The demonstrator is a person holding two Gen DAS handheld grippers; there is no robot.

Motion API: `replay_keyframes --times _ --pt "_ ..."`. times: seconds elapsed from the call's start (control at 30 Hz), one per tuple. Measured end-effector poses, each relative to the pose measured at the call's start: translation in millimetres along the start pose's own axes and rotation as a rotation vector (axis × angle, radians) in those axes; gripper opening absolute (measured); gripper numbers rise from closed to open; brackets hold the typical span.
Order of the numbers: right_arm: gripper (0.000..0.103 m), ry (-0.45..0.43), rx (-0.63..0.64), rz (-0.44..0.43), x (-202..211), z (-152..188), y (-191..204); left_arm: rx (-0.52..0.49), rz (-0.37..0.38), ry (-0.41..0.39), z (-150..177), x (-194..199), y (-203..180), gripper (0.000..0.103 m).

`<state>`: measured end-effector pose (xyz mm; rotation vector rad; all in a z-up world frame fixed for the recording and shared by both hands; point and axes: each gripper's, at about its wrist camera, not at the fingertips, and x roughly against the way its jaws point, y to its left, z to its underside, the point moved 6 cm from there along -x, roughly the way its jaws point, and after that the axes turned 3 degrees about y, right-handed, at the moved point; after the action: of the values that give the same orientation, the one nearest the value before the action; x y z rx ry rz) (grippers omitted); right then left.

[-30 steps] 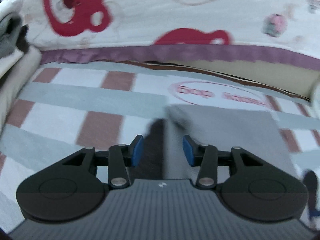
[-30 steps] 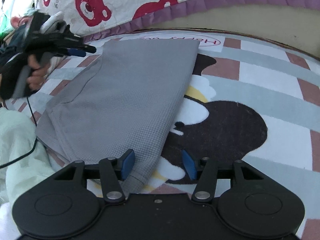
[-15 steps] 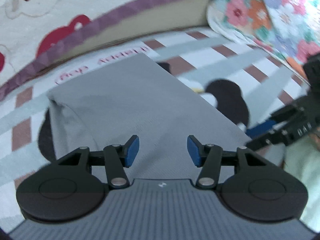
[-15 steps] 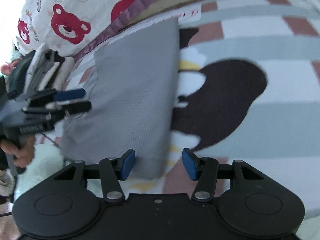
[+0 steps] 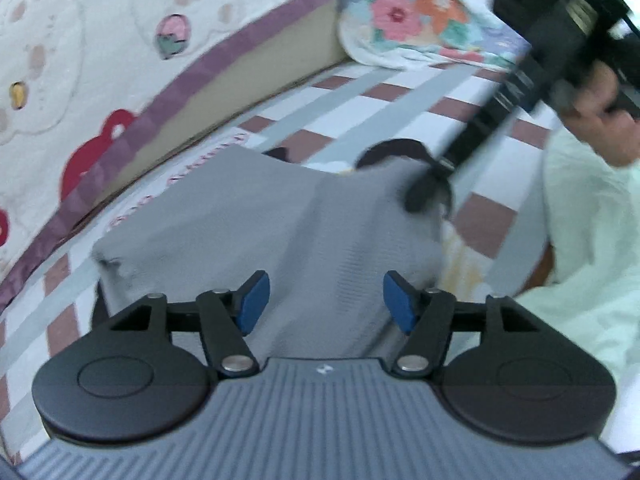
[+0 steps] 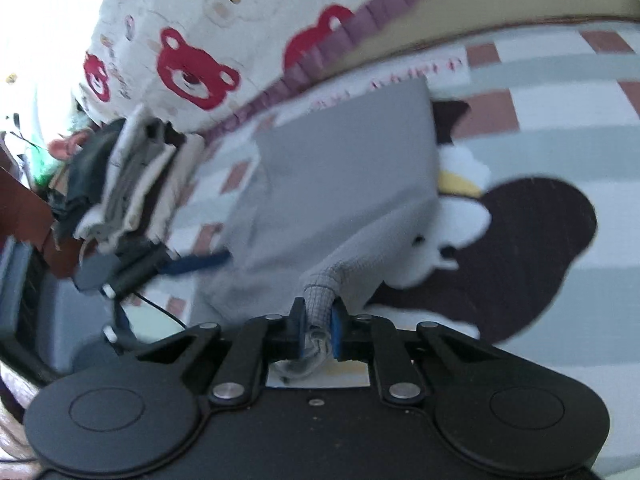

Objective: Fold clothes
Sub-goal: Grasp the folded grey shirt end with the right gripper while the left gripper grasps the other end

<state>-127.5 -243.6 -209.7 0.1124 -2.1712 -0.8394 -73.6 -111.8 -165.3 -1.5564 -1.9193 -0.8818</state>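
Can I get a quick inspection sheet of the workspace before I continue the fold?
Surface: checked bed sheet with a dark cartoon print.
Job's things: grey waffle-knit garment lying on the sheet, one corner lifted.
Clutter: stack of folded clothes beside it; floral cloth at the far end.
Grippers: right tool closing, pads pinching the garment corner; left tool opening, over the garment, gripping nothing.
Cables: thin black cable near the left tool.
Surroundings: bear-print quilt with purple trim.

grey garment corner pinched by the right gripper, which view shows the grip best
The right wrist view: the right gripper has its blue pads closing on a bunched corner of the grey garment. The left wrist view shows that gripper only as a blurred dark shape at the cloth's far edge.
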Motion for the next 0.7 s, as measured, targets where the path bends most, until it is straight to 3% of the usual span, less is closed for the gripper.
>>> replay_keyframes --times 0.1,0.17,0.3,0.37,0.4,0.53,0.57,0.6,0.63,0.7 --pt "0.015 -0.001 0.001 -0.003 -2.1 -10.2 4.1 -0.013 0.063 0.016 -3.8 -5.8 -14.1 0.07" --pt "0.015 -0.01 0.0 -0.016 -4.2 -13.7 4.9 -0.003 0.063 0.045 -5.0 -13.1 -20.3 0.076" --pt "0.015 -0.03 0.002 -0.052 -4.7 -17.2 7.1 0.032 0.039 0.081 -6.4 -25.9 -22.6 0.072" --pt "0.015 -0.035 0.009 -0.062 -3.7 -16.8 8.5 0.054 0.017 0.094 -7.1 -30.1 -18.2 0.022" --pt "0.016 -0.037 0.031 -0.061 -2.3 -15.5 10.3 0.066 0.006 0.1 -7.4 -32.2 -15.9 0.019" --pt "0.02 -0.041 0.31 -0.009 14.0 2.5 29.4 0.154 0.008 0.096 -9.9 -30.8 2.3 0.014" --pt "0.031 -0.041 0.384 0.015 18.1 6.8 33.3 0.17 0.011 0.089 -11.1 -28.9 7.5 0.014" --pt "0.048 -0.041 0.47 0.069 22.1 10.3 34.8 0.186 0.015 0.082 -12.3 -27.0 12.7 0.014" --pt "0.053 -0.039 0.558 0.125 25.6 13.5 35.9 0.204 0.022 0.076 -13.2 -25.3 17.5 0.014" --pt "0.053 0.0 0.73 0.212 25.6 18.4 35.4 0.223 0.039 0.071 -15.9 -24.4 25.3 0.014"
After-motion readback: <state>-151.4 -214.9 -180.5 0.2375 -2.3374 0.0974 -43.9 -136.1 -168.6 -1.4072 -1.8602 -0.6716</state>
